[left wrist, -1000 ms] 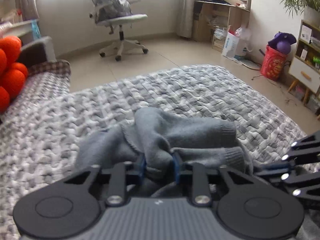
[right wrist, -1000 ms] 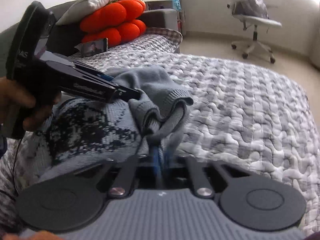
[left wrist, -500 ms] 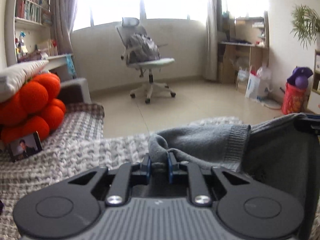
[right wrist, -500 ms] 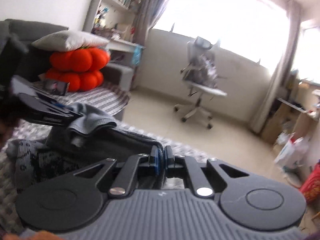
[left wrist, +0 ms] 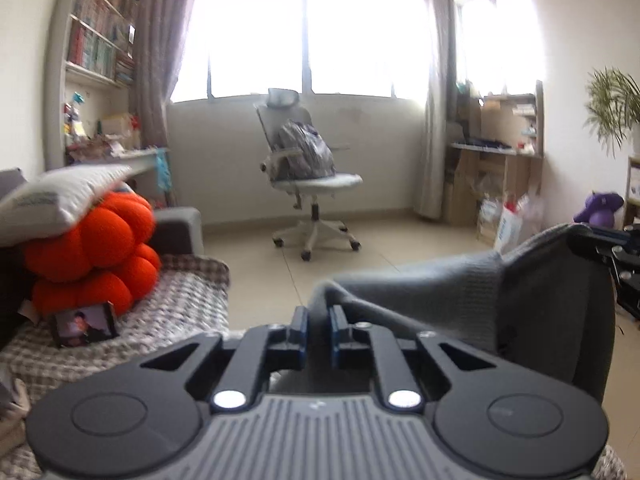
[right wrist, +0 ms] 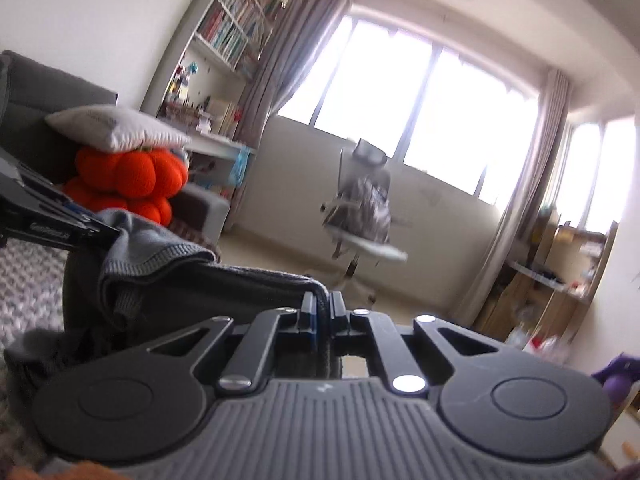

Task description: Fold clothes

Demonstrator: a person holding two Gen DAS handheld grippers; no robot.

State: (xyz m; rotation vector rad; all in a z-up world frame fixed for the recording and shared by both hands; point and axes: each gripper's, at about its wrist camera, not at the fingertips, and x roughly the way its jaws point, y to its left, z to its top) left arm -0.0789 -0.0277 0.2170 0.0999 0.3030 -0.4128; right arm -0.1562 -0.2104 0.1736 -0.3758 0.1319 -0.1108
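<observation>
Since the earlier frames both tools have risen off the grey quilted bedspread and tipped up towards level, so the views that looked down on the bed now take in the bright windows and the white office chair, and the grey knitted sweater has been lifted with them. The left gripper has just been closing, and its blue-padded jaws now pinch a bunched ridge of the knit; the right gripper is clenched on a thinner edge of the same garment. The sweater hangs stretched between the two tools, its ribbed hem folded over near the left tool, and its lower part droops towards the bedspread, where the right wrist view shows dark fabric trailing at the lower left. The knit looks soft, limp and fairly light, likely to sag and bunch wherever it is unsupported, though not slippery against the pads. It should handle best if taken at firm edges, the ribbed hem or the shoulder seams, with the two grips spread apart so the cloth falls flat before being laid down for a fold. An orange segmented cushion sits under a pale pillow at the head of the bed
</observation>
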